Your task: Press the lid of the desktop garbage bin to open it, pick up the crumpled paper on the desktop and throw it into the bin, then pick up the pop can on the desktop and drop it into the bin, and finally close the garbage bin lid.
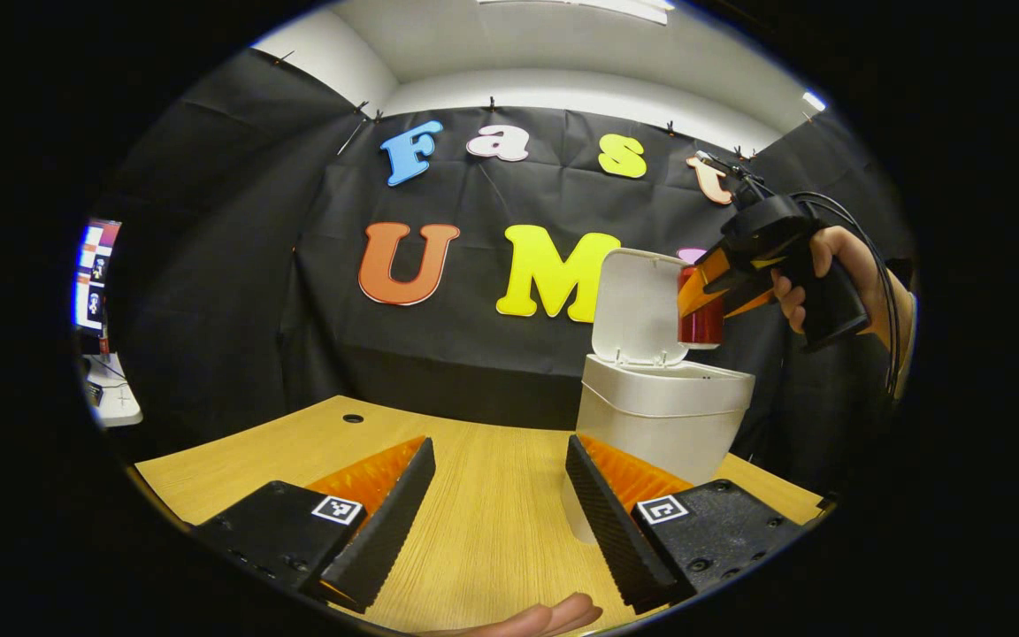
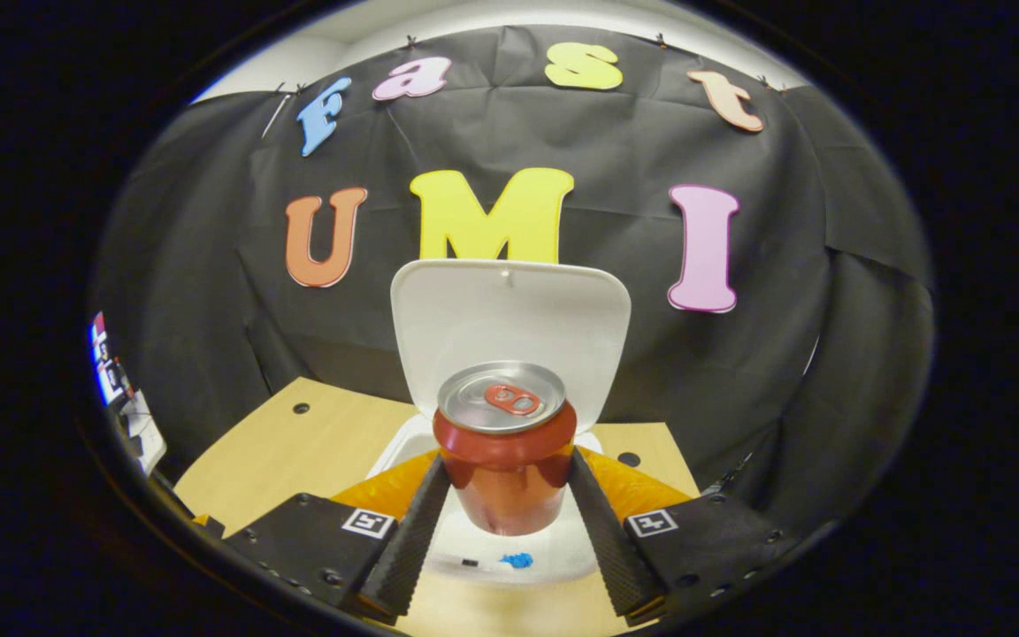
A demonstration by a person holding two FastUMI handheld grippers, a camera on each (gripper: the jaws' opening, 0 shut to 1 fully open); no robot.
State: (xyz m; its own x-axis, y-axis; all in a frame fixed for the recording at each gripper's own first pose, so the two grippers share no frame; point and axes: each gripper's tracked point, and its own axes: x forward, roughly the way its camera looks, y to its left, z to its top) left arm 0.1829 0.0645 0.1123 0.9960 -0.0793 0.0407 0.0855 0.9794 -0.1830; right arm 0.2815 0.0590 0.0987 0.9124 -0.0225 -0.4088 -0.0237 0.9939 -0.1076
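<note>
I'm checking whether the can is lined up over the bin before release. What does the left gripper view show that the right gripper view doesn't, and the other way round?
Left gripper view alone: a side look at the right gripper holding the pop can above the bin, plus the hand gripping its handle, and the left gripper open and empty over the table.

Right gripper view alone: the can's silver top with its pull tab, and the bin's opening directly beneath the can.

Both: the raised white lid, can, bin and wooden table.
</note>
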